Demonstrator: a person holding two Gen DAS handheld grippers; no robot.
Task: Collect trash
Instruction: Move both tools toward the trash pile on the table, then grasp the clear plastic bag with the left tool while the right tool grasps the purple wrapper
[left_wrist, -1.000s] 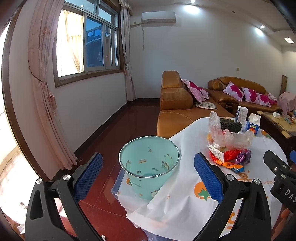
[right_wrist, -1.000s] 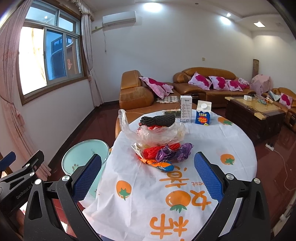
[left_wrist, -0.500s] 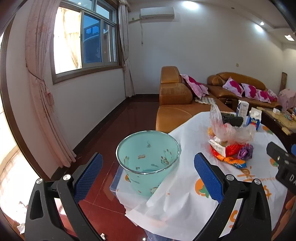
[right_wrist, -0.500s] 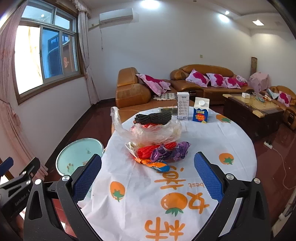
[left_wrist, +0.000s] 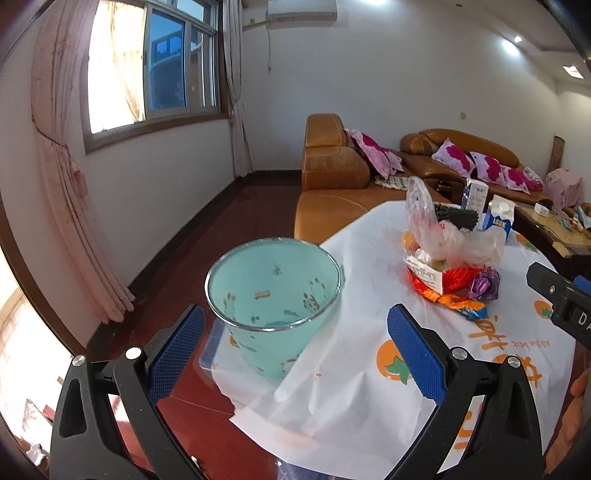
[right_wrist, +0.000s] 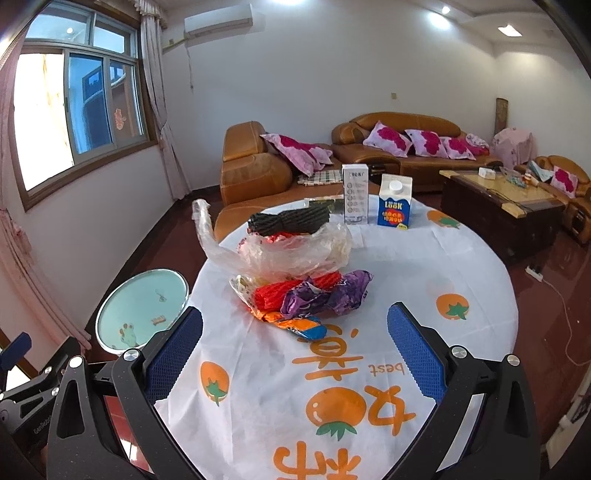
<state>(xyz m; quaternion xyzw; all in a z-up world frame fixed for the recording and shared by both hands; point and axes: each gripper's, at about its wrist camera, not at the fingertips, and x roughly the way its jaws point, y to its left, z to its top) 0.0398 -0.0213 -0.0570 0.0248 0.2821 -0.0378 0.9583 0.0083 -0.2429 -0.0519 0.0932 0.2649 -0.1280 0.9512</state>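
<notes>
Both tongs stood spread wide with nothing between their blue pads: the left tongs (left_wrist: 295, 347) faced the bin, the right tongs (right_wrist: 295, 347) faced the heap of rubbish.

Under and ahead of the right tongs lay the round table (right_wrist: 480, 266), covered by a white cloth printed with orange fruit. Beyond it, well apart, stood the brown sofa (right_wrist: 406, 147) with pink cushions and, to the right, a dark coffee table (right_wrist: 498, 199).

Straight ahead of the left tongs, just off the table's edge, stood the pale green bin (left_wrist: 273, 295), upright, its mouth open; from the right tongs it sat low to the left (right_wrist: 142, 310), beside the left pad.

Ahead of the right tongs, near the middle of the table, lay the trash: a crumpled clear bag (right_wrist: 291, 251) with a black bundle (right_wrist: 288, 219) behind it, then a red wrapper (right_wrist: 277, 295), a purple wrapper (right_wrist: 328, 293) and an orange-blue wrapper (right_wrist: 299, 326) nearest the tongs. Farther back stood a white box (right_wrist: 355, 199) and a blue carton (right_wrist: 395, 205), side by side.
</notes>
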